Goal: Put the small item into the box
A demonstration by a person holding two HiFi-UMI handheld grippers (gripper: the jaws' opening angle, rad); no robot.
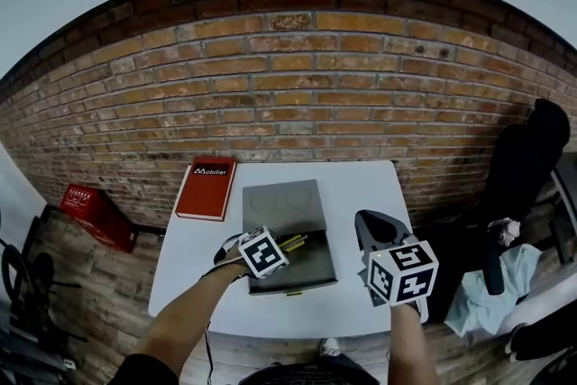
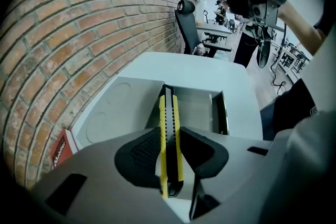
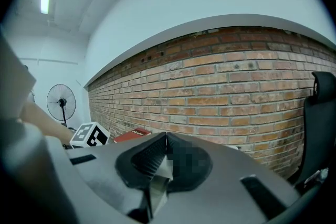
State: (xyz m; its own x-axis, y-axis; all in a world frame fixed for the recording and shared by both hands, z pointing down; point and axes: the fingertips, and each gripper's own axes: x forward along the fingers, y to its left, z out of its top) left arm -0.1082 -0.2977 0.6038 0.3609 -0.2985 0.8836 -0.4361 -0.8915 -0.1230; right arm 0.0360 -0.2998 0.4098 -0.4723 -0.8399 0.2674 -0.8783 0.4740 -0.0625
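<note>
A yellow and black utility knife (image 2: pixel 169 107) runs lengthwise between the pads of my left gripper (image 2: pixel 169 132), which is shut on it. The knife points down over the open tray of a grey box (image 2: pixel 198 108), whose flat lid (image 2: pixel 119 110) lies folded back toward the wall. In the head view the left gripper (image 1: pixel 281 247) hangs over the box (image 1: pixel 317 263) with the knife (image 1: pixel 296 240) sticking out past it. My right gripper (image 1: pixel 368 224) hovers to the right of the box. Its jaws (image 3: pixel 166 137) meet with nothing between them, aimed at the brick wall.
The box sits on a white table (image 1: pixel 365 185) against a brick wall (image 1: pixel 297 86). A red book (image 1: pixel 206 187) lies at the table's back left. A black office chair (image 1: pixel 527 158) stands to the right and a red crate (image 1: pixel 95 214) on the floor to the left.
</note>
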